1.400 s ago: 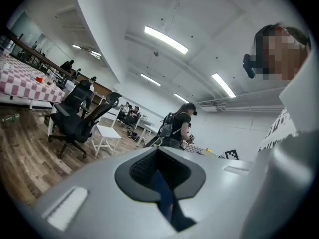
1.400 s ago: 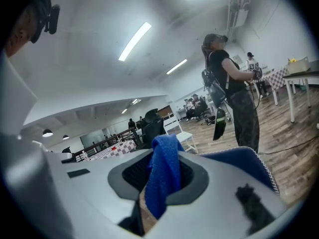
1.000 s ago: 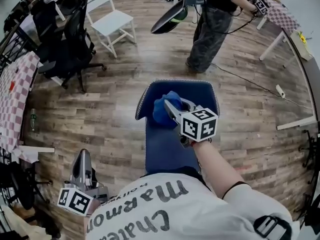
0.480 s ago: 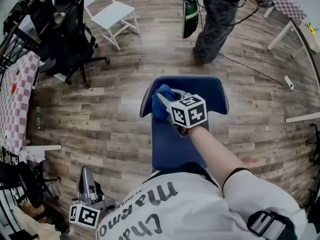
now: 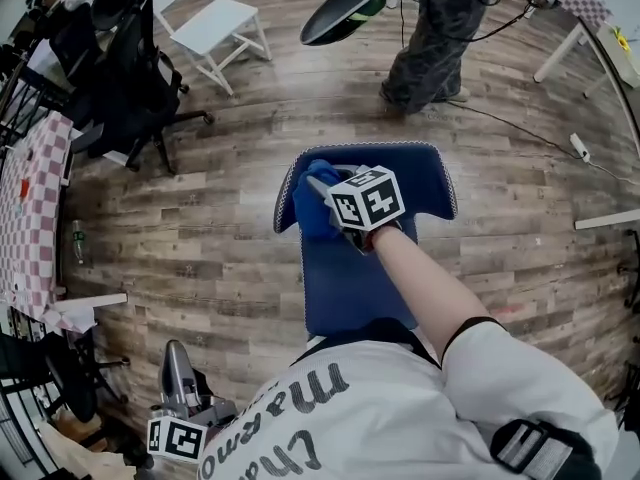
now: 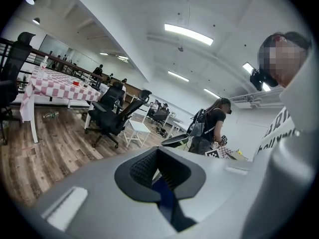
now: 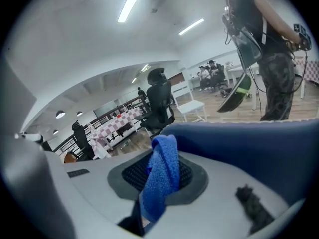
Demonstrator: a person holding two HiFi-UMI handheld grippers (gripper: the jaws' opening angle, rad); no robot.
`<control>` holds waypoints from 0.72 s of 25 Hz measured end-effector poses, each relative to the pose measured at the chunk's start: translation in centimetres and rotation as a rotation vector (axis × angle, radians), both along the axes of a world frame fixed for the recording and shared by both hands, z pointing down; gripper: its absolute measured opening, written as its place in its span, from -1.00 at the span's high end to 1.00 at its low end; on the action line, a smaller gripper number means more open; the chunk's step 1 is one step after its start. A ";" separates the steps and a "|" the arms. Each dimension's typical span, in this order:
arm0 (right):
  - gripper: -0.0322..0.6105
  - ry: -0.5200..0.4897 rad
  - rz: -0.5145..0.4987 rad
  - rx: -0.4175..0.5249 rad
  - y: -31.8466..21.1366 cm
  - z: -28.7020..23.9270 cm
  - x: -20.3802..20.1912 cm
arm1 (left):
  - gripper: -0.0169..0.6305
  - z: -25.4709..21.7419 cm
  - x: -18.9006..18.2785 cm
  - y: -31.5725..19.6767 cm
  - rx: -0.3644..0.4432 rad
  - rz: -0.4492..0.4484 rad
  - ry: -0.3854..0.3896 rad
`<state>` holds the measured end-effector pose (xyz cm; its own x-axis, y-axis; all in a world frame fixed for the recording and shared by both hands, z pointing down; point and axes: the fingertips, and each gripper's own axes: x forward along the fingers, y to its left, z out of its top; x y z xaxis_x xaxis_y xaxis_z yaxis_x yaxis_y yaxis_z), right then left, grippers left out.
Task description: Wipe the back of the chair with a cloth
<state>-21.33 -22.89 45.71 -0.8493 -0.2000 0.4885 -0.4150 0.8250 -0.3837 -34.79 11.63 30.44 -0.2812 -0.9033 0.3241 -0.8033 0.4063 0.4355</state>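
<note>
Our blue cloth [image 5: 312,210] sat on the top left edge of the chair back [image 5: 425,183], pinched tight in our right gripper [image 5: 322,194]. Our left gripper [image 5: 176,368] hung low, jaws closed on nothing. We thought a push too far left could slide it off the edge.

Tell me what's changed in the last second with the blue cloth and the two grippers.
The right gripper, shut on the blue terry cloth, has slid it across the blue padded chair back, toward the back's left edge in the head view and slightly nearer its top rim. Nothing was taken hold of or let go. The left gripper stays low at the person's side, shut and empty.
</note>
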 end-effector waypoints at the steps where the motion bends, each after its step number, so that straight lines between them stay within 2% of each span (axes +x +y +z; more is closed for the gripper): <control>1: 0.65 -0.006 0.016 -0.006 -0.3 -0.1 0.5 | 0.94 0.0 0.1 -0.3 0.000 0.005 0.001; 8: 0.64 -0.006 0.127 -0.018 -2.5 0.2 4.9 | 0.94 0.2 1.1 -2.9 0.007 0.078 0.004; 18: 0.64 0.023 0.363 0.001 -6.5 0.4 15.3 | 0.94 0.9 2.7 -5.4 0.011 0.165 0.021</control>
<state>-6.07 -29.36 46.09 -0.7116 -0.4872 0.5062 -0.6896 0.6223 -0.3705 -32.11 6.19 31.29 -0.1216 -0.9401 0.3185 -0.8496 0.2645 0.4563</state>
